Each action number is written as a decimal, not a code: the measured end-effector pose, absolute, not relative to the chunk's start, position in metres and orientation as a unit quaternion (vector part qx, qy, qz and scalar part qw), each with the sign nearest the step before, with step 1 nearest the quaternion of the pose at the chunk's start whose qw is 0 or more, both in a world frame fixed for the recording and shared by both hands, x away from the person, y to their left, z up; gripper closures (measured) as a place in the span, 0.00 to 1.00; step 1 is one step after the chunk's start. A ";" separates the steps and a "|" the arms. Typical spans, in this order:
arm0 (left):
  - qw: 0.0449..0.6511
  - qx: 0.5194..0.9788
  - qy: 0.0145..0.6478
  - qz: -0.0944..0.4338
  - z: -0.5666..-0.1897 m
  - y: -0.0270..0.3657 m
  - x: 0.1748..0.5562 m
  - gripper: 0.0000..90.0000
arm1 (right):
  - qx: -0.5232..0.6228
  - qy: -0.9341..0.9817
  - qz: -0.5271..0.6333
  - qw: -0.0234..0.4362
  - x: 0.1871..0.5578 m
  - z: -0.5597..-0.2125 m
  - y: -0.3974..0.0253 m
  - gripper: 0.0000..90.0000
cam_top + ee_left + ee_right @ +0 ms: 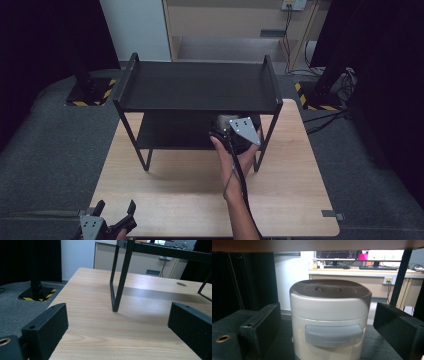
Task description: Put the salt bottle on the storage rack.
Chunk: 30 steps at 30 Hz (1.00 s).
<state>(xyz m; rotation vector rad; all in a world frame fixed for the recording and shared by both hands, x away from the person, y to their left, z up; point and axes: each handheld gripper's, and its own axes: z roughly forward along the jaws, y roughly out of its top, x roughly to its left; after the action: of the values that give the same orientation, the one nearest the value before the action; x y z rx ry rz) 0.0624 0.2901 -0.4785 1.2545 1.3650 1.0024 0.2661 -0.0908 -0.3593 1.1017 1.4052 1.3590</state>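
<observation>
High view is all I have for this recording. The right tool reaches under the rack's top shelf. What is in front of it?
Observer: A cream canister with a darker lid, upright on the lower shelf, between the jaws of the right tool.
Operator: Is it gripped?
Observer: No. The right gripper view shows a gap between the canister and each jaw.
Operator: And the left tool?
Observer: The left tool is open and holds nothing. It faces a rack leg across the table.
</observation>
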 end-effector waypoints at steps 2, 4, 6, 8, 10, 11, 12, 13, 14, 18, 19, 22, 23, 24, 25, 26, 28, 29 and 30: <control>0.494 0.517 0.564 0.414 -0.479 0.290 0.062 0.02 | 0.442 0.564 0.546 0.435 0.265 -0.360 -0.091 0.09; 0.494 0.517 0.564 0.415 -0.478 0.291 0.061 0.02 | 0.440 0.561 0.549 0.437 0.262 -0.361 -0.091 0.08; 0.494 0.517 0.563 0.415 -0.478 0.291 0.061 0.02 | 0.437 0.558 0.550 0.441 0.260 -0.362 -0.090 0.08; 0.494 0.516 0.563 0.417 -0.478 0.290 0.060 0.02 | 0.435 0.558 0.550 0.444 0.257 -0.363 -0.089 0.07; 0.494 0.515 0.563 0.416 -0.478 0.290 0.060 0.02 | 0.432 0.554 0.552 0.448 0.253 -0.365 -0.089 0.07; 0.494 0.514 0.563 0.417 -0.478 0.290 0.060 0.02 | 0.432 0.552 0.555 0.448 0.250 -0.365 -0.090 0.07; 0.494 0.515 0.564 0.417 -0.478 0.291 0.059 0.02 | 0.431 0.550 0.556 0.450 0.246 -0.367 -0.090 0.06; 0.493 0.514 0.564 0.417 -0.478 0.291 0.059 0.02 | 0.429 0.548 0.561 0.447 0.242 -0.368 -0.092 0.06; 0.492 0.514 0.564 0.420 -0.478 0.290 0.059 0.02 | 0.425 0.549 0.564 0.446 0.237 -0.368 -0.093 0.06; 0.489 0.512 0.562 0.428 -0.478 0.289 0.057 0.02 | 0.415 0.550 0.577 0.439 0.212 -0.377 -0.101 0.06; 0.489 0.512 0.562 0.428 -0.478 0.288 0.057 0.02 | 0.414 0.549 0.579 0.438 0.207 -0.379 -0.102 0.06; 0.492 0.513 0.560 0.425 -0.477 0.288 0.058 0.01 | 0.413 0.548 0.585 0.433 0.189 -0.387 -0.108 0.06; 0.492 0.513 0.560 0.426 -0.477 0.288 0.059 0.01 | 0.413 0.547 0.586 0.432 0.184 -0.390 -0.110 0.06; 0.492 0.514 0.559 0.426 -0.476 0.288 0.059 0.01 | 0.414 0.546 0.588 0.429 0.179 -0.393 -0.113 0.06; 0.491 0.515 0.559 0.426 -0.476 0.288 0.059 0.01 | 0.414 0.547 0.589 0.427 0.173 -0.395 -0.115 0.06; 0.491 0.514 0.559 0.426 -0.476 0.288 0.060 0.01 | 0.415 0.547 0.589 0.427 0.168 -0.398 -0.117 0.06; 0.490 0.514 0.561 0.426 -0.476 0.288 0.060 0.01 | 0.415 0.549 0.589 0.423 0.159 -0.405 -0.122 0.06; 0.488 0.514 0.561 0.428 -0.476 0.288 0.060 0.01 | 0.415 0.552 0.588 0.422 0.154 -0.408 -0.125 0.06; 0.487 0.515 0.560 0.428 -0.476 0.288 0.060 0.01 | 0.416 0.553 0.586 0.422 0.151 -0.411 -0.127 0.06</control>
<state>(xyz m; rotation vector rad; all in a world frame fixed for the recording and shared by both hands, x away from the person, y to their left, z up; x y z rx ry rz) 0.0601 0.2881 -0.4762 1.2517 1.3630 1.0419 0.1505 -0.1272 -0.4110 1.0416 1.3843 1.4687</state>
